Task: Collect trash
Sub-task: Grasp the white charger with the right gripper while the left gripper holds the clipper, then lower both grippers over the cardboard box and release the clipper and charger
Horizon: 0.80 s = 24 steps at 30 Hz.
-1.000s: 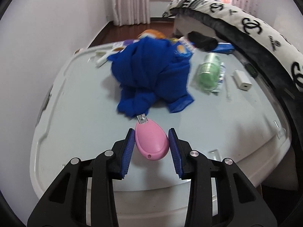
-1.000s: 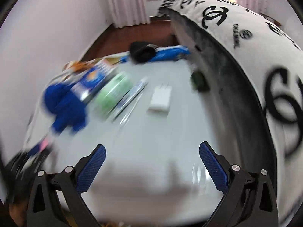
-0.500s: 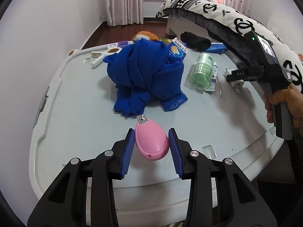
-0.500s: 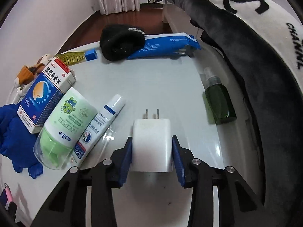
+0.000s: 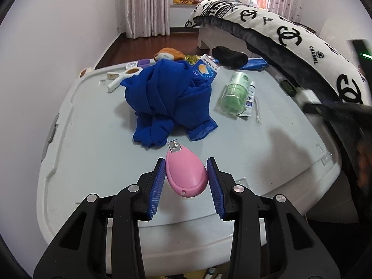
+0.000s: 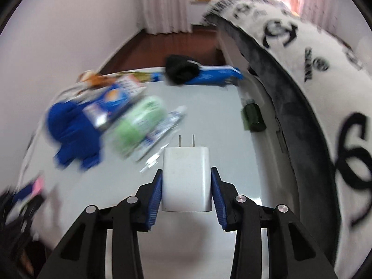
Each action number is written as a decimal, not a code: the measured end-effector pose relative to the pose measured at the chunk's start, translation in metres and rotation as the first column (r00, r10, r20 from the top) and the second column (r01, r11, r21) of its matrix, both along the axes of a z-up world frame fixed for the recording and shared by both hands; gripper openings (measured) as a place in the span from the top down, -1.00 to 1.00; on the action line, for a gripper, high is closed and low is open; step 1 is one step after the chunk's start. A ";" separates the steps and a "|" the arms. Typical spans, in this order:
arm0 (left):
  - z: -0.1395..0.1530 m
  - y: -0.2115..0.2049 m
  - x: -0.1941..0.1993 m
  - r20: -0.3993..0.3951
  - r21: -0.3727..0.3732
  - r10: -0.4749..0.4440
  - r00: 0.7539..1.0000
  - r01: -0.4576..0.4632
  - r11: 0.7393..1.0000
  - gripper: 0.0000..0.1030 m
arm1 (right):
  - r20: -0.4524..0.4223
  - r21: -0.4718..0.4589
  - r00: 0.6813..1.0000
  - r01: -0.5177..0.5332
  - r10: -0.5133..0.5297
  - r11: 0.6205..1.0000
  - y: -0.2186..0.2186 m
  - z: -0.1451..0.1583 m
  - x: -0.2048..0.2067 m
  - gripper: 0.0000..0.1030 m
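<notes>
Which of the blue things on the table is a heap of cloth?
The big royal-blue fabric pile mid-table; the blue box and the wrapper behind it are flat printed packaging.

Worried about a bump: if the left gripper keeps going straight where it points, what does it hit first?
Probably the crumpled blue cloth, just beyond the pink oval nail clipper held in the left gripper; depth is unclear.

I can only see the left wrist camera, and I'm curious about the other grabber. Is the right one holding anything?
Observer: Yes. The right gripper has just closed its jaws on a white charger, with a pad on each side.
Operator: Which way does its plug point?
Observer: Its two prongs point away from the gripper, toward the far side of the table.
</notes>
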State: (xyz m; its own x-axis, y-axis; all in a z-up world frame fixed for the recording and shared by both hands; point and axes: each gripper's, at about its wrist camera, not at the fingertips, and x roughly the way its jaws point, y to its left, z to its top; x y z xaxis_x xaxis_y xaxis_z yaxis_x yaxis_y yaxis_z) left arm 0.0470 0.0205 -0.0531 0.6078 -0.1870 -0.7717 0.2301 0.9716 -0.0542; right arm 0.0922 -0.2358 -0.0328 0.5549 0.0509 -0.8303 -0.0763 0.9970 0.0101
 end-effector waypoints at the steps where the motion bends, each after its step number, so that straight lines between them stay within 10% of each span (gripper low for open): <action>1: 0.001 -0.001 -0.004 0.005 0.011 -0.009 1.000 0.009 1.000 0.29 | 0.007 -0.006 1.000 -0.020 0.020 1.000 0.015 0.001 -0.013 0.23; 8: 0.004 0.001 -0.057 0.019 0.049 -0.019 1.000 0.018 0.999 0.29 | -0.076 0.064 0.985 -0.152 0.157 0.986 0.076 -0.040 -0.155 0.23; 15: -0.023 0.012 -0.112 -0.082 0.032 0.058 0.995 -0.056 0.998 0.28 | -0.302 0.043 0.936 -0.177 0.182 0.983 0.111 -0.126 -0.200 0.19; 18: -0.038 0.019 -0.130 -0.133 0.037 0.091 0.987 -0.087 0.996 0.22 | -0.349 -0.006 0.925 -0.164 0.152 0.986 0.113 -0.142 -0.204 -0.39; 20: -0.049 0.020 -0.138 -0.165 0.079 0.105 0.981 -0.093 0.992 -0.17 | -0.344 -0.019 0.929 -0.151 0.135 0.988 0.111 -0.141 -0.202 -0.49; 24: -0.050 0.022 -0.141 -0.179 0.087 0.116 0.977 -0.102 0.991 -0.30 | -0.333 0.002 0.938 -0.103 0.098 0.995 0.104 -0.134 -0.196 -0.71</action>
State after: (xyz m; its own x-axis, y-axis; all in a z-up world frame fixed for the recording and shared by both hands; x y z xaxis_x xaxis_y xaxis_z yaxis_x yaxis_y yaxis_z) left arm -0.0935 0.0429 -0.1031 0.4685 -0.0632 -0.8812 0.1159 0.9932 -0.0096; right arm -0.1041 -0.1319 -0.1665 0.2399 0.0781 -0.9677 -0.1712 0.9845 0.0371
